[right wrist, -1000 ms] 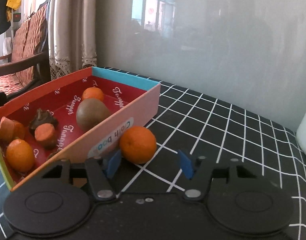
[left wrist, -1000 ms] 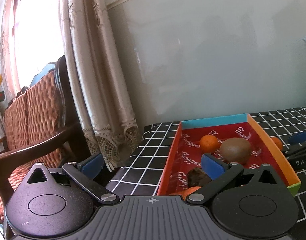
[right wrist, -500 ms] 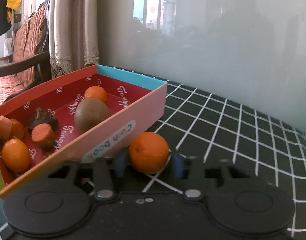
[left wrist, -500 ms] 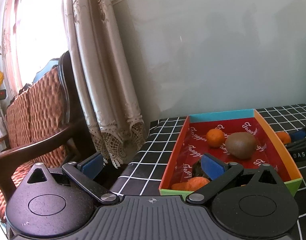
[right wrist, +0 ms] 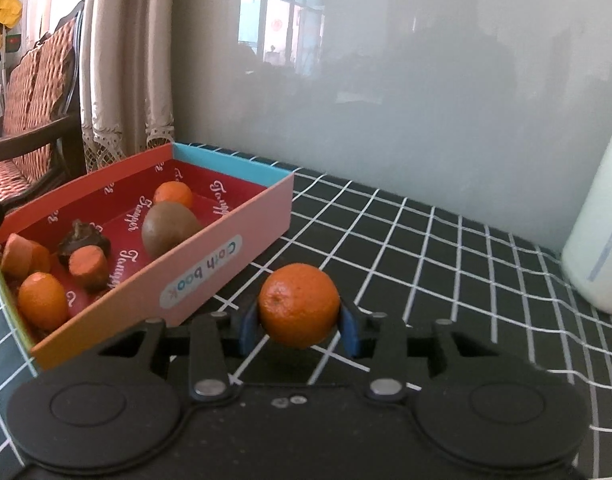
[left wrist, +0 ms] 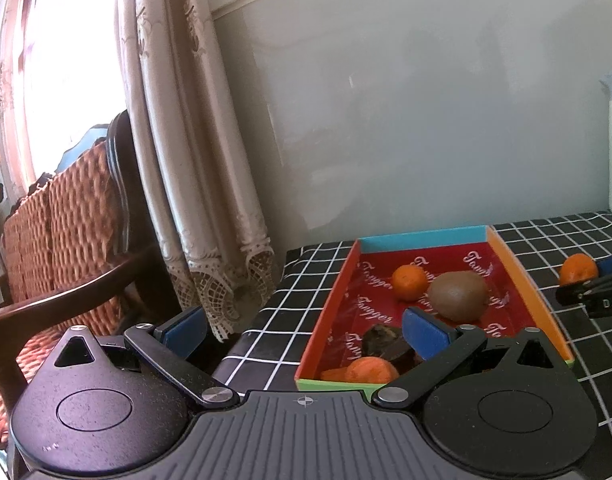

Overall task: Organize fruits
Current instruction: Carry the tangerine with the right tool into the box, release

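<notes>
In the right wrist view the right gripper sits at lower centre, its jaws clenched on a mandarin, a blue pad pressed to each side of the fruit. The mandarin is just beside the pink long wall of the cardboard box; whether it rests on the checked surface or is raised off it cannot be told. To the right of the fruit the surface runs open as far as a white bottle cut off by the right edge of the frame.

In the left wrist view the left gripper fills the bottom of the frame with its jaws released and spread wide, gripping nothing. Its left pad hangs past the surface's left edge, in front of a lace-hemmed curtain and a wicker chair; its right pad overlaps the box interior and hides part of it.

The box holds a kiwi, a small mandarin at the far end, a dark, lumpy item that is hard to identify, two carrot chunks and another orange fruit at the near end.
</notes>
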`<state>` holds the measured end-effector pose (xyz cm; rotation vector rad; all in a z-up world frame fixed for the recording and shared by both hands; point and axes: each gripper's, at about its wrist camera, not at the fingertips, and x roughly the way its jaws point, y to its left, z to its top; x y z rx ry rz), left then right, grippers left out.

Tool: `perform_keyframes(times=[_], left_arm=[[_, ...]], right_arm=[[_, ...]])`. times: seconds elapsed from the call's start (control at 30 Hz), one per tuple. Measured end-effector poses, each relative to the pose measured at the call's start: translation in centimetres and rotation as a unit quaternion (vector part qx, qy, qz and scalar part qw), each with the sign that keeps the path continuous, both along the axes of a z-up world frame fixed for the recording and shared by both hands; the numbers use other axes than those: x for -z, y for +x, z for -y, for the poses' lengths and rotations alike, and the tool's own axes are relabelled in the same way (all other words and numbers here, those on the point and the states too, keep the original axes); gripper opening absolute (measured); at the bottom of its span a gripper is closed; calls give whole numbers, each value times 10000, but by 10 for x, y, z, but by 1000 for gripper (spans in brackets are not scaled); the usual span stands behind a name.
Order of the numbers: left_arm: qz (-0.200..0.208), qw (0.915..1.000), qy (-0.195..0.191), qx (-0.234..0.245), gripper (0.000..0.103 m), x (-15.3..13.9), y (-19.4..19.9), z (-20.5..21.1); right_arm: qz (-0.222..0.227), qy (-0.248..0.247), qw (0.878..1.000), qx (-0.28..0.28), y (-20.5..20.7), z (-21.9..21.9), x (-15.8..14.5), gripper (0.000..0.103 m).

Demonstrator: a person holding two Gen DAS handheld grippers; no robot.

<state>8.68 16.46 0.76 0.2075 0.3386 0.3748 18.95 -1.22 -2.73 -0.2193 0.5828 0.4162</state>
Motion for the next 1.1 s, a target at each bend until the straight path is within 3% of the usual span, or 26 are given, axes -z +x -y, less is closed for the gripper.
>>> perform_keyframes(times=[0.3,0.57,1.1], left_arm=[[69,9999,6,100,103,-6,-8,13],[138,9999,20,53,103,-13,-16,9],[74,9999,-56,-122,103,-11,-22,-17]], right_arm=[[337,83,9993,-131,-27,-2,-36,40],[511,171,9967,-608,-43,-42,-52,40],[453,121,9946,-925,-44,-104,-31,40]])
